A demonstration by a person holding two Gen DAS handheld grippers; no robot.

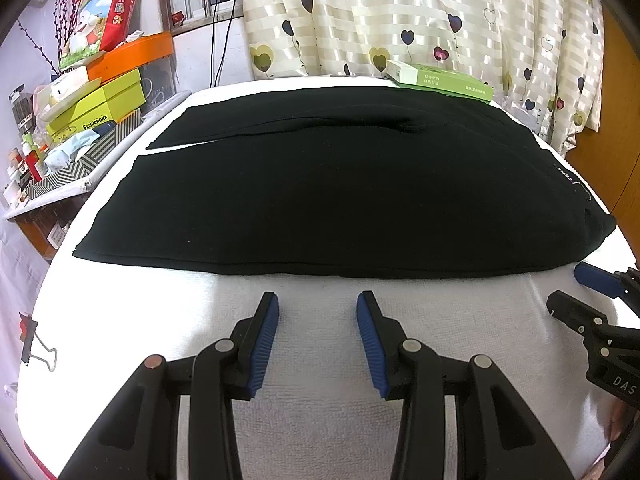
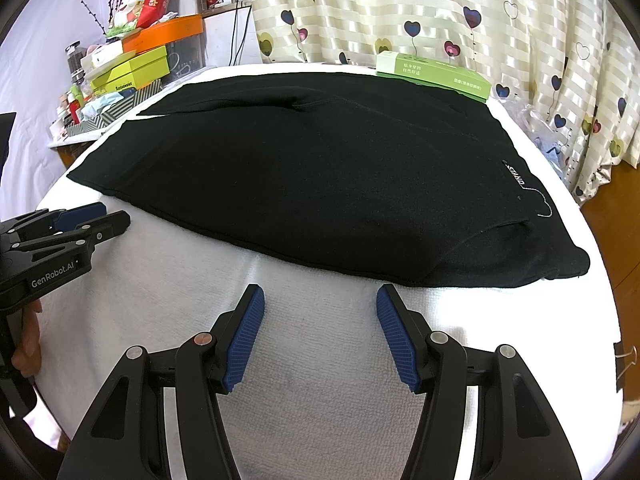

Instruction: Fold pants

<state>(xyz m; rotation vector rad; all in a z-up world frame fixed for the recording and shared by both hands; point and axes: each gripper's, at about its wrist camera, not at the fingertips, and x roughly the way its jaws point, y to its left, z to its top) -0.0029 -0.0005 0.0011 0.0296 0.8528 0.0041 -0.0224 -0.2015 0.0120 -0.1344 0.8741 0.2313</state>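
Black pants (image 1: 340, 200) (image 2: 320, 184) lie flat across a table covered with a white towel (image 1: 320, 360) (image 2: 320, 380), legs side by side pointing left, waist with a small white label at the right. My left gripper (image 1: 318, 300) hovers open over bare towel just short of the pants' near edge, nothing between its blue pads. My right gripper (image 2: 320, 292) is open too, close to the near edge by the waist end. Each gripper shows in the other's view: the right one (image 1: 576, 292) at the right edge, the left one (image 2: 114, 212) at the left edge.
A green box (image 1: 440, 80) (image 2: 434, 74) sits at the table's far edge behind the pants. Stacked boxes and clutter (image 1: 88, 92) (image 2: 132, 60) fill a shelf at the far left. A heart-patterned curtain (image 1: 400, 20) hangs behind. Binder clips (image 1: 38, 346) (image 2: 626, 356) pin the towel at the table's sides.
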